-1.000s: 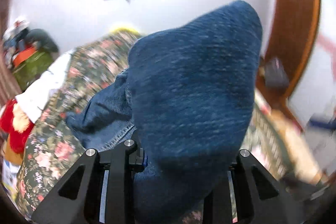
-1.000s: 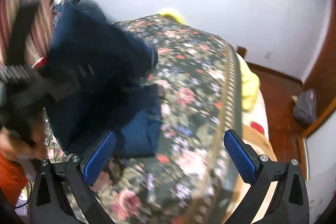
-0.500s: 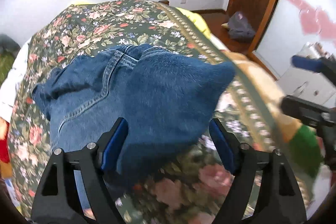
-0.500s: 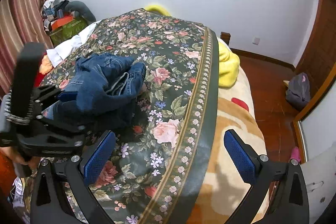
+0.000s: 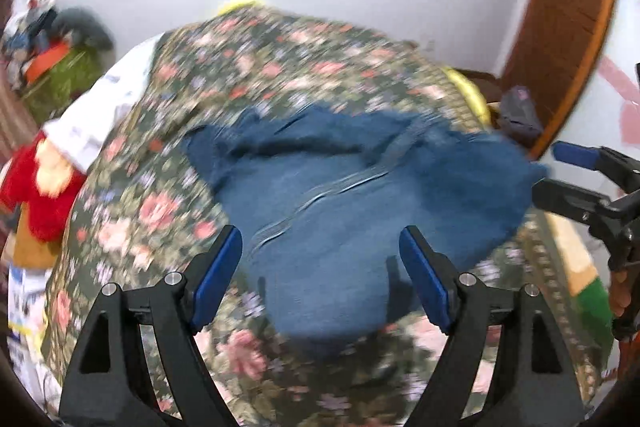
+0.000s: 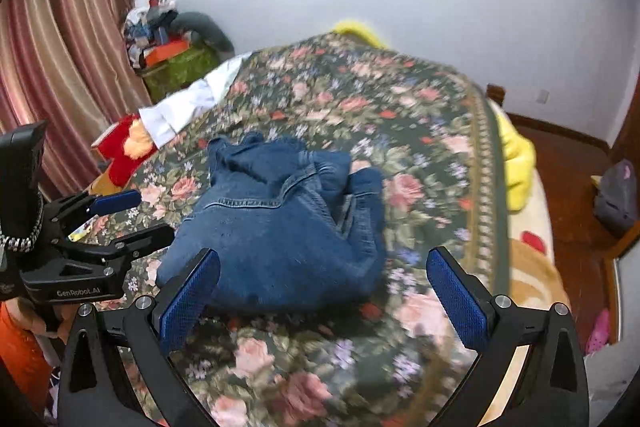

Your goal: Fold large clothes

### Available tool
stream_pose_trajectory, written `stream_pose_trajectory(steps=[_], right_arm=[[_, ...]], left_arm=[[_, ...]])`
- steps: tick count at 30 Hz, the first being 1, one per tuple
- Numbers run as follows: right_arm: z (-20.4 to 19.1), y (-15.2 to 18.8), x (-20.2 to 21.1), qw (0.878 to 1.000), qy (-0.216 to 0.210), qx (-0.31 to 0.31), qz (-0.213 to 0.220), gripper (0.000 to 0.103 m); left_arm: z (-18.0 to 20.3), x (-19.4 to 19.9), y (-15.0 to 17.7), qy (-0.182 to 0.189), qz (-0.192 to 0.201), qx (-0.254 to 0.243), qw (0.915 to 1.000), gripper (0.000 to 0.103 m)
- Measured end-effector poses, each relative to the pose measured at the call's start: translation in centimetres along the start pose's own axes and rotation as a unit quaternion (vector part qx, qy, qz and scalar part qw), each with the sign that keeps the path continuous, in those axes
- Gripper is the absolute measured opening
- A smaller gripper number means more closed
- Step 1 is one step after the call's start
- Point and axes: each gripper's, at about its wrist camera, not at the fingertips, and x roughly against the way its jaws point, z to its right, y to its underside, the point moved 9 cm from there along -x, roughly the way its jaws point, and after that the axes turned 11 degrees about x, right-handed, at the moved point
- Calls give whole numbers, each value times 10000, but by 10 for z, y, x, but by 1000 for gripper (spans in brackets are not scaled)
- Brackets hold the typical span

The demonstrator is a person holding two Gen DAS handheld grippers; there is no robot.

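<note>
I have the jeans (image 6: 280, 227) lying in a rough folded heap on the bed (image 6: 420, 131), near the front edge and toward its left half, bunched rather than flat, so I judge the fold is laid over but not yet neatened. My left gripper (image 5: 320, 275) has just been opening; its jaws stand wide, and though the denim lies in the gap between them, the pads are clear of it and grip nothing. My right gripper (image 6: 324, 299) is also spread wide and empty, hovering just short of the heap's near edge. I keep both low and pointed down at the cloth because the next touch, as I read it, is smoothing or re-pinching an edge.

For room: the quilt to the right of the jeans is bare up to its bordered edge, with the yellow blanket (image 6: 516, 167) beyond. On the left a red toy (image 6: 124, 151) and a white cloth (image 6: 192, 103) sit near, so I would work rightward.
</note>
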Motion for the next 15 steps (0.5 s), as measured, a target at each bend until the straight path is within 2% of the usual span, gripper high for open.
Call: stream_pose_trajectory(steps=[4,9,11,15], right_arm=[[8,15,-36,9988,91,-130,-468,103],[24,50,-60,9958,-148,-473,-776,103],[27,61,-64,9945,-223,-544,-862,103],[32,85,-70,9892,-466,-919,-1043,103]], left_arm=[[-24,-31,22,-218,-398,179,9988,81],[-31,-34,37,196,-471,628,9967,88],[-32,-36,43,230,-474,690,9962,93],[-31,-39,57,334,-537,791,9949,94]])
